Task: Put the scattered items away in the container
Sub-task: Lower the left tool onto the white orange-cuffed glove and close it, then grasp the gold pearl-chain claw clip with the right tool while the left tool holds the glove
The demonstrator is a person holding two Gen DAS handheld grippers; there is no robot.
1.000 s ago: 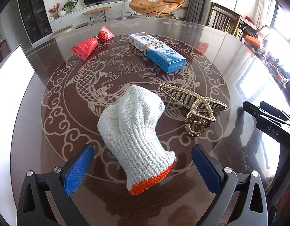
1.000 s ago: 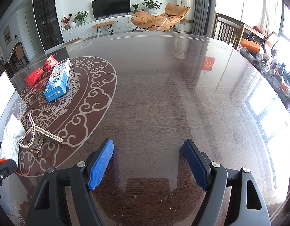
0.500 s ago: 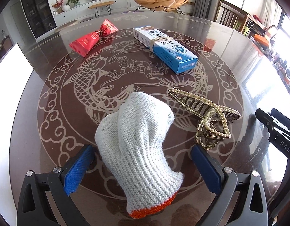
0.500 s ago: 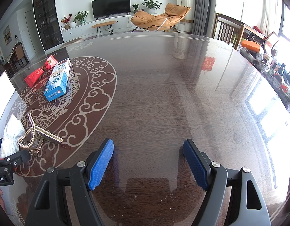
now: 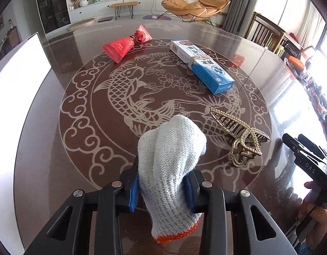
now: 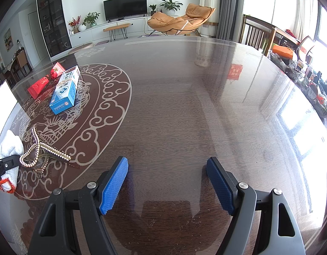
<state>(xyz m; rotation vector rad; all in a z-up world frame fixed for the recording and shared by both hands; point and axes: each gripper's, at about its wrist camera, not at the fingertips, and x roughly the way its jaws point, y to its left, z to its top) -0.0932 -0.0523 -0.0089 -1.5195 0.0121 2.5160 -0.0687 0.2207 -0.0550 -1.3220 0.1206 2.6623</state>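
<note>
While the white knitted glove with the orange cuff [image 5: 169,170] is lying on the dark round glass-topped table [image 5: 57,153], your left gripper [image 5: 161,189] is closing its blue pads on the glove's wrist part. Just right of it, a pearl-studded gold hair claw [image 5: 240,140] is resting. Your right gripper [image 6: 167,182] is hovering spread wide over bare tabletop.
</note>
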